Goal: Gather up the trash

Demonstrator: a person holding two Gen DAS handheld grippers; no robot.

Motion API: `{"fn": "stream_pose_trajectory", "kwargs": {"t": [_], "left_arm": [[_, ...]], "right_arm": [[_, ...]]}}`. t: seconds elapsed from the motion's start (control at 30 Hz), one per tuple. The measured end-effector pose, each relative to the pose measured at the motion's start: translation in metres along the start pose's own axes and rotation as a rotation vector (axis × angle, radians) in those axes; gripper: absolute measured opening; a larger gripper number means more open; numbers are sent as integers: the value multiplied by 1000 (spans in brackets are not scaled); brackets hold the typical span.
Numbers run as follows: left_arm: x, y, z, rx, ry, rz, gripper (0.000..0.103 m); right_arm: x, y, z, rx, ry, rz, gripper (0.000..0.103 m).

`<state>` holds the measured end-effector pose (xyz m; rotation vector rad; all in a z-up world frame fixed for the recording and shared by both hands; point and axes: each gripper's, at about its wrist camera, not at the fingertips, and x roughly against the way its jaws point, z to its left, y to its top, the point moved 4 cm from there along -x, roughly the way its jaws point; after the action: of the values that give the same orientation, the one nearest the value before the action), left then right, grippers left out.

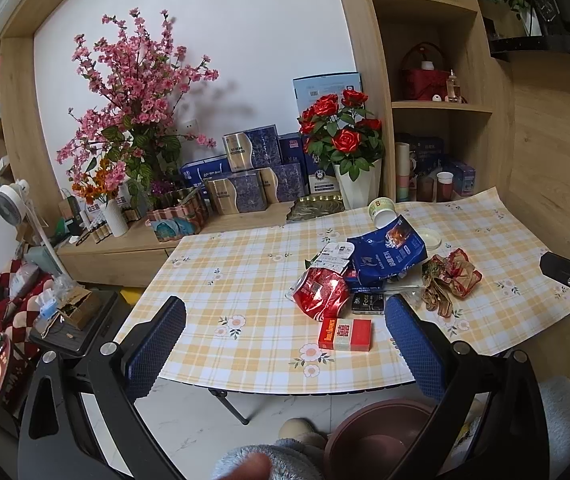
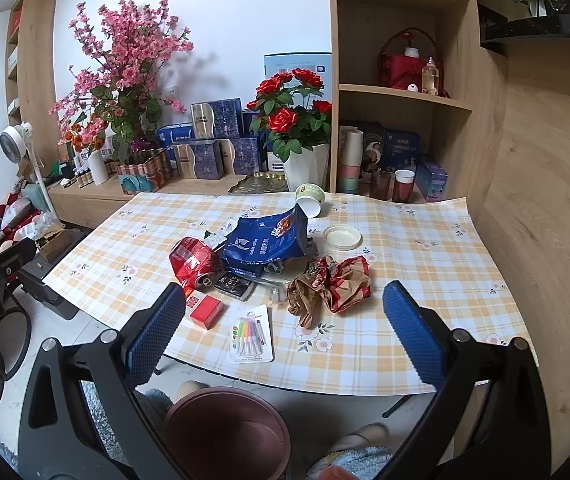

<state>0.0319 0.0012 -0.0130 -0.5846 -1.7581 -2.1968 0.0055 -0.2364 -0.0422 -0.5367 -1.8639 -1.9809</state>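
Trash lies in a heap on the table [image 2: 425, 280], near the middle of its checked cloth and a little toward the far edge. A blue bag [image 2: 269, 240] sits at the top of the heap, and a crushed red can [image 2: 193, 262] lies just beside it on the left. A crumpled paper wrapper [image 2: 331, 286], brown and red, lies to the right of the bag. A small black pack [image 2: 235, 284] lies in front of the bag, between the can and the wrapper. A red box [image 2: 207, 310] rests closer to the near edge, and a card of coloured pens [image 2: 251, 338] lies next to it, almost at that edge. A tipped cup [image 2: 309, 198] is behind the bag near the far edge, and a round white lid [image 2: 343, 237] lies flat to the right of the bag.

A dark red bin [image 2: 225, 428] stands on the floor under the near edge of the table.

The left gripper [image 1: 285, 344] hovers above the near edge with its jaws spread wide; nothing is between them, and the red box shows in the gap. The right gripper [image 2: 285, 332] hovers above the same edge, also spread wide and holding nothing. A slipper [image 2: 361, 438] shows on the floor beside the bin.
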Motion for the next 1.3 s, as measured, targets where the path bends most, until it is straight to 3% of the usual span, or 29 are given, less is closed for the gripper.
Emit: {"fn": "stream_pose_trajectory", "kwargs": {"t": [1.3], "left_arm": [[-3,-6,6,21,-15,20,98]], "right_arm": [[-2,-4,-3,4,-20,-5,97]]}}
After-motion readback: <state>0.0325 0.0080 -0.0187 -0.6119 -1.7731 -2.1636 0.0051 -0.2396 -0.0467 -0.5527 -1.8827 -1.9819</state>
